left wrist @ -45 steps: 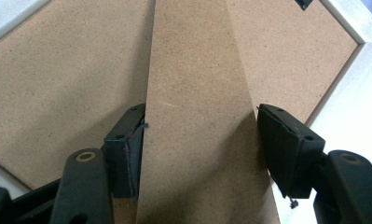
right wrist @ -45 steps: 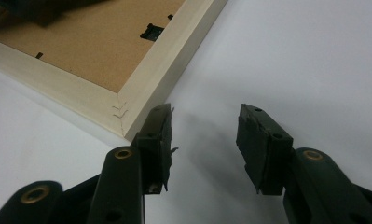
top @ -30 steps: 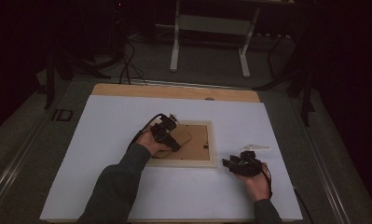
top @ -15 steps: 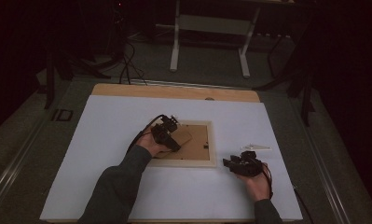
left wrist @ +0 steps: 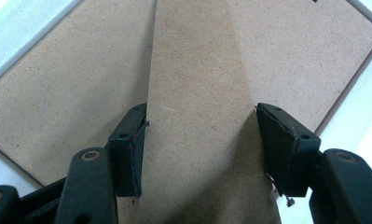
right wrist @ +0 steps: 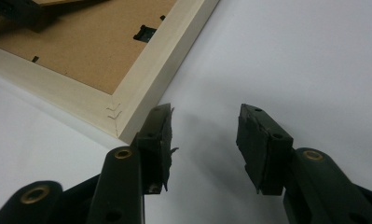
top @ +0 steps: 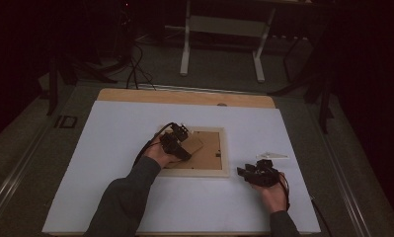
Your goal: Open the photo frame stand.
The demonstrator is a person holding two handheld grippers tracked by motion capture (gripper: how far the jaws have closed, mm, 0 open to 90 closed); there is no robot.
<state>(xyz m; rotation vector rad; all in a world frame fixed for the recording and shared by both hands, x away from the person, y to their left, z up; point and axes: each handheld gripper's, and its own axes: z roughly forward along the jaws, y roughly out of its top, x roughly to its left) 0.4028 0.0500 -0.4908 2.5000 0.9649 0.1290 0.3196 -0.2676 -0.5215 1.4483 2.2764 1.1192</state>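
A light wooden picture frame [top: 219,170] lies face down on the white table top, its brown backing board [left wrist: 72,93] upward. My left gripper [top: 183,150] is over the backing. In the left gripper view [left wrist: 201,140] its jaws stand wide, and both pads touch the side edges of the frame's fibreboard stand [left wrist: 197,70], which tapers away from me. My right gripper [top: 244,173] rests low on the table just right of the frame's near right corner [right wrist: 146,74]. Its jaws are open [right wrist: 204,140] with bare table between them.
A small pale flat piece [top: 271,155] lies on the white sheet [top: 110,148] right of the frame, behind my right gripper. The table's wooden far edge [top: 184,97] borders a dark floor with cables and a metal stand [top: 221,44].
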